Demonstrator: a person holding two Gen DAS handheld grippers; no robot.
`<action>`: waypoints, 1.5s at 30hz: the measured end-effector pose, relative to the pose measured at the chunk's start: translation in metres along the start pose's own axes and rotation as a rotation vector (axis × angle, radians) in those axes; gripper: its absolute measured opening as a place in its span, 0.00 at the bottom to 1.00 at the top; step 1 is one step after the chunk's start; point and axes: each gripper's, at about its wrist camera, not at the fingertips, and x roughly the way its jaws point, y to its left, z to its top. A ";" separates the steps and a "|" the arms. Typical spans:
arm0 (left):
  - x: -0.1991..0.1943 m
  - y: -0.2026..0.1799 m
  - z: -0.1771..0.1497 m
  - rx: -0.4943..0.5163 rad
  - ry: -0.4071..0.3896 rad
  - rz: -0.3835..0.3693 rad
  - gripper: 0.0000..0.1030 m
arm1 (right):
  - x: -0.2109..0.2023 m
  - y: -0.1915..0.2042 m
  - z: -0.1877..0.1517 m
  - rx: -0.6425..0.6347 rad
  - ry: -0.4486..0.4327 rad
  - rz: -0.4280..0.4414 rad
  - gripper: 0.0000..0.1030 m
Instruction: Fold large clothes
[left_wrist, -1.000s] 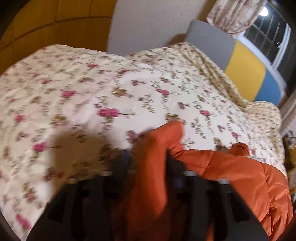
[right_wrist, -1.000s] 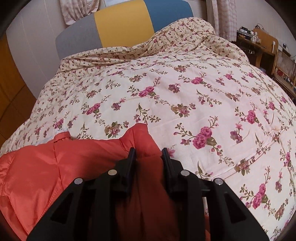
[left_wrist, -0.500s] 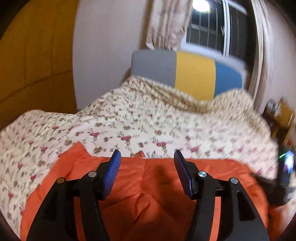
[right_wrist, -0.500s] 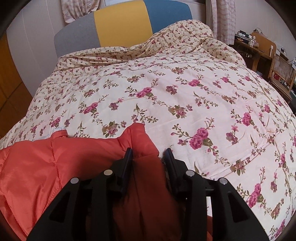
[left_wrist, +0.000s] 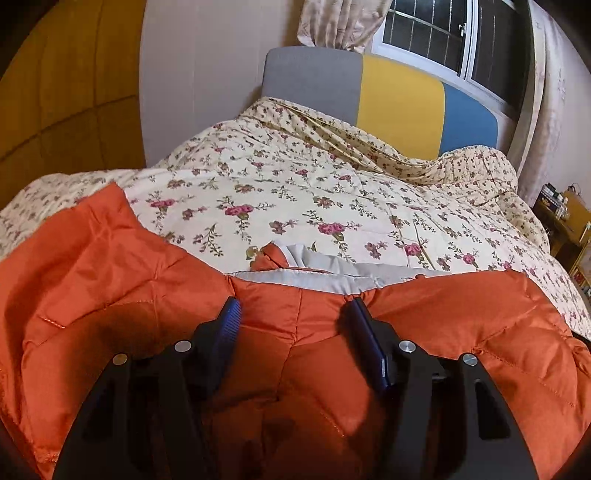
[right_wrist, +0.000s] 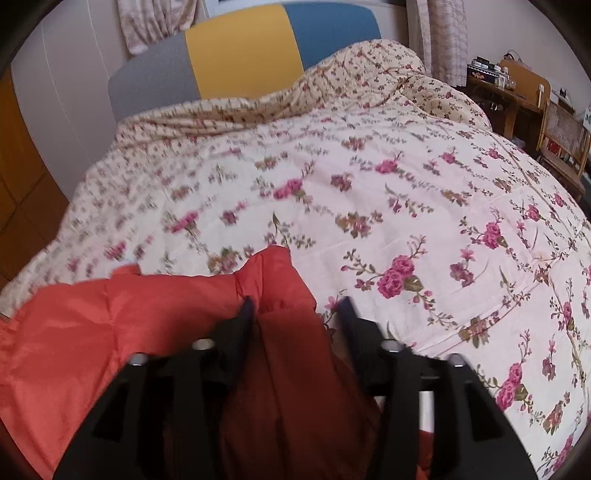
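On quilt (right_wrist: 406, 184) | right tool (right_wrist: 295, 306) opening, jacket (right_wrist: 280, 280) released (earlier pinched)

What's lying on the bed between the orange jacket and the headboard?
Only the floral quilt lies between the orange jacket and the headboard, seen in both wrist views.

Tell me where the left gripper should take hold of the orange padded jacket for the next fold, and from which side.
Likely best: the raised corner of the orange padded jacket at upper left in the left wrist view. It juts out over the floral quilt as a free point, so the left gripper, jaws opening, could come in from the quilt side.
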 end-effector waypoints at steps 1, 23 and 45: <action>0.000 0.001 0.000 -0.003 0.002 -0.003 0.59 | -0.014 0.002 0.001 -0.011 -0.040 0.008 0.53; 0.002 0.007 0.001 -0.041 -0.002 -0.022 0.62 | -0.002 0.118 -0.044 -0.322 -0.065 0.132 0.51; 0.004 -0.001 0.007 0.039 0.106 -0.032 0.97 | -0.016 0.012 -0.026 -0.096 -0.016 0.097 0.57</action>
